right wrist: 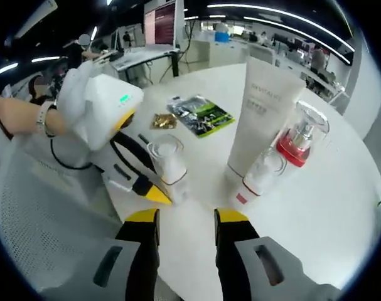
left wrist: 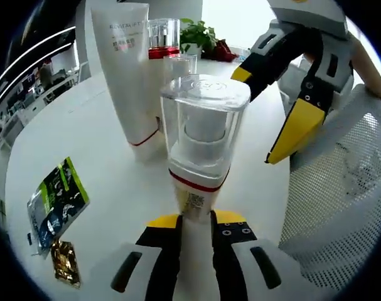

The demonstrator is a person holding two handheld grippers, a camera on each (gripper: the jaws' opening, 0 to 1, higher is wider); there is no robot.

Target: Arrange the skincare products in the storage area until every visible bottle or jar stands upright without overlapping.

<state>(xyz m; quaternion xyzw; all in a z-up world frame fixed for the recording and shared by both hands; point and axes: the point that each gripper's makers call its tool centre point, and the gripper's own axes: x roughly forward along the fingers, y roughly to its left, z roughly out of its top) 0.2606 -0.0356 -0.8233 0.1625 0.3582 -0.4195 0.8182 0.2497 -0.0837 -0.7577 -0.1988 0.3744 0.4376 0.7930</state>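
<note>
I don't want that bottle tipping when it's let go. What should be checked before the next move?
1. Left claw shut on the clear-capped bottle: ok.
2. Bottle upright: ok, cap on top.
3. Bottle base resting on the table: cannot tell.
4. Bottle apart from the white tube and the small bottle: ok.
5. Right claw open, holding nothing: ok.
6. Red jar upright: ok.

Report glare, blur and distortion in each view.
Left gripper view: the window behind washes out the background; the bottle clamped in the left gripper is sharp; fisheye bends the white table. Right gripper view: ceiling strip lights glare, the table rim curves, and the tall tube stays crisp.
</note>
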